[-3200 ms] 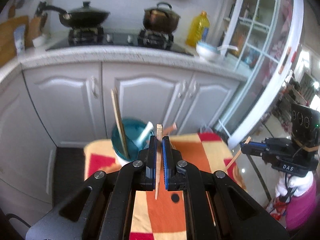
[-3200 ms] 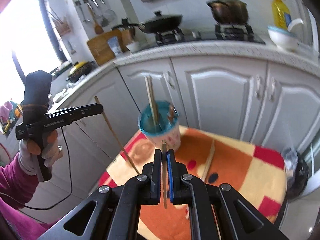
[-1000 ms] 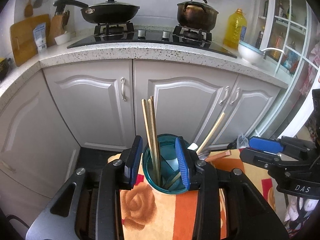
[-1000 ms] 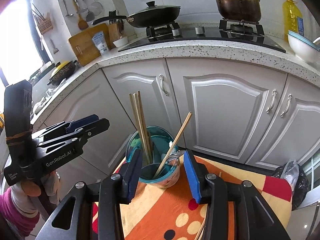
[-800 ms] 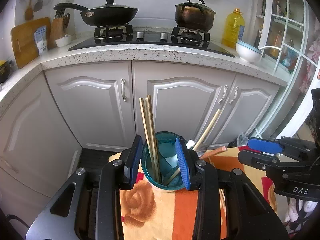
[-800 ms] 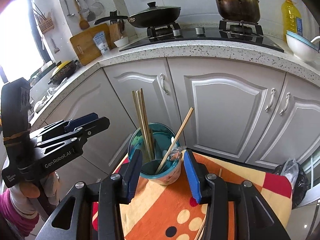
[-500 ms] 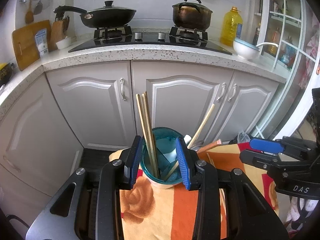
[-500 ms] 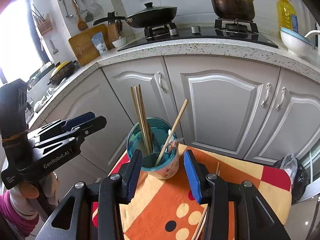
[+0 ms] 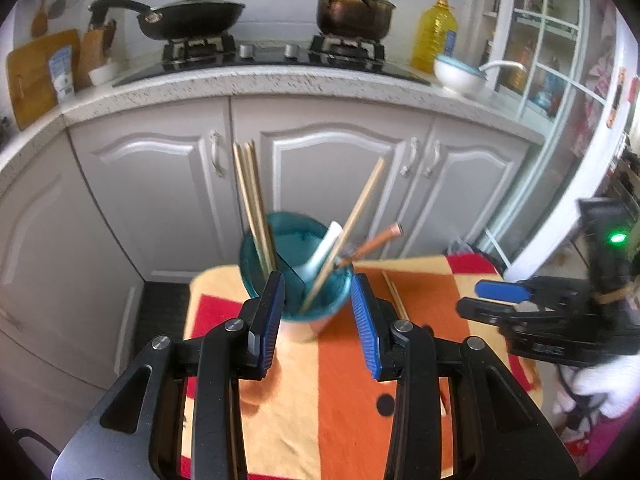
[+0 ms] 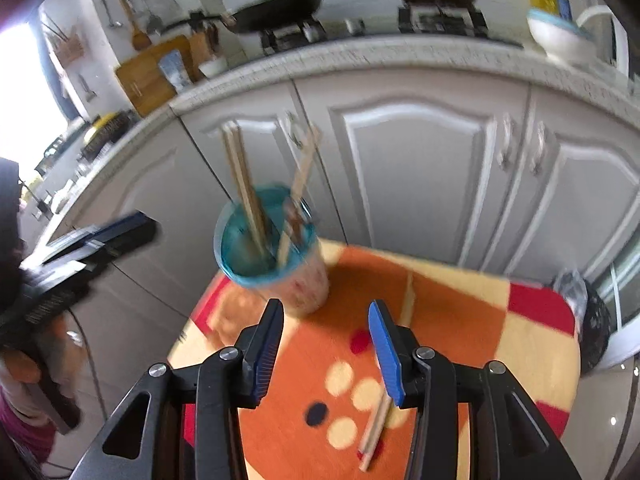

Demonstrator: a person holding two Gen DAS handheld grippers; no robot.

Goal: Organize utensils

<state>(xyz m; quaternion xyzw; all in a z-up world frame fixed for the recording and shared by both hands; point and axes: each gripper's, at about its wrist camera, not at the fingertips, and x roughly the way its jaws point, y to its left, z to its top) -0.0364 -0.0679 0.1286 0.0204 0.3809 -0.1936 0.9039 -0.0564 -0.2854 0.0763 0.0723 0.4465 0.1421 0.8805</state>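
Observation:
A teal cup (image 9: 296, 280) (image 10: 276, 264) stands at the far edge of a small table with an orange, red and cream cloth (image 9: 348, 392) (image 10: 452, 344). In the cup stand several chopsticks (image 9: 252, 196) (image 10: 244, 188), a white spoon (image 9: 324, 248) and a copper-coloured handle (image 9: 376, 240). My left gripper (image 9: 318, 284) (image 10: 148, 228) is open just short of the cup, holding nothing. My right gripper (image 10: 326, 312) (image 9: 470, 297) is open over the cloth, right of the cup. One loose chopstick (image 10: 408, 296) (image 9: 394, 296) lies beside the cup, and another (image 10: 376, 428) lies under the right jaw.
White cabinet doors (image 9: 340, 176) rise close behind the table. On the counter (image 9: 280, 84) are a stove with a wok (image 9: 188, 16) and a pot (image 9: 352, 8), an oil bottle (image 9: 434, 36) and a bowl (image 9: 458, 76). A dark bag (image 10: 596, 320) sits on the floor at right.
About three seconds ago each gripper was shut on a chopstick; both are open now and more sticks stand in the cup. Over the last second the right gripper sank and shifted right of the cup.

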